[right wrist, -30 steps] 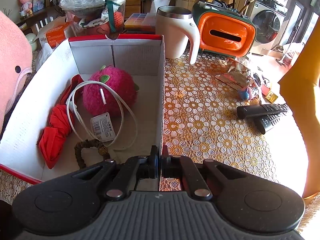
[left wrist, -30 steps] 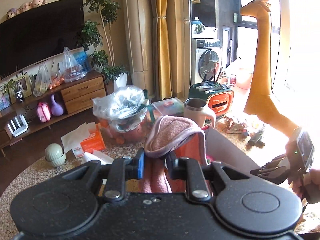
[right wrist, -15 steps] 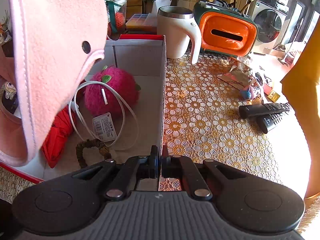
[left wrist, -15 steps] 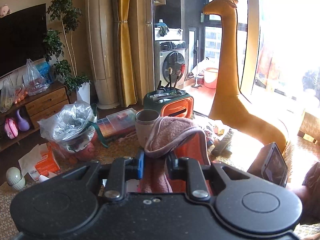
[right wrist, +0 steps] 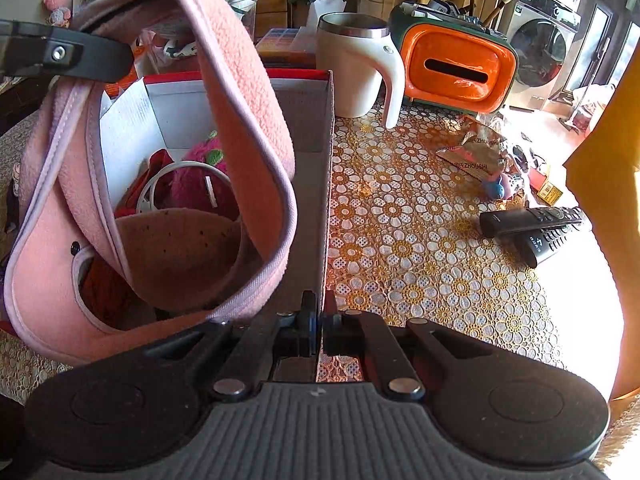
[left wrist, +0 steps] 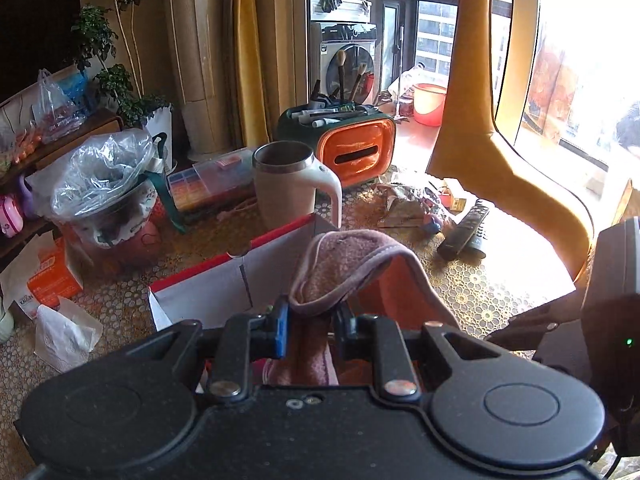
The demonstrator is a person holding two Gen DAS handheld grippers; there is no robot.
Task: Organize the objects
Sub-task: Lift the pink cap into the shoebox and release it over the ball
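Observation:
My left gripper (left wrist: 310,326) is shut on a pink fleece cloth item (left wrist: 344,264). The cloth hangs as a loop over the white cardboard box with red rim (left wrist: 224,284). In the right wrist view the pink cloth (right wrist: 244,112) hangs from the left gripper's finger (right wrist: 72,56) into the box (right wrist: 320,184). Its lower part lies inside on a magenta plush ball (right wrist: 200,184), a white cord (right wrist: 160,176) and red fabric (right wrist: 104,284). My right gripper (right wrist: 319,320) is shut on the box's near right wall edge.
A white mug (right wrist: 356,64) and an orange tissue box with brushes (right wrist: 456,68) stand behind the box. Two remotes (right wrist: 532,224) and snack wrappers (right wrist: 476,148) lie on the floral tablecloth to the right. A plastic-covered basket (left wrist: 104,184) stands to the left.
My left gripper has carried the pink cloth from the left to over the box and lowered it inside. My right gripper has kept still on the box wall.

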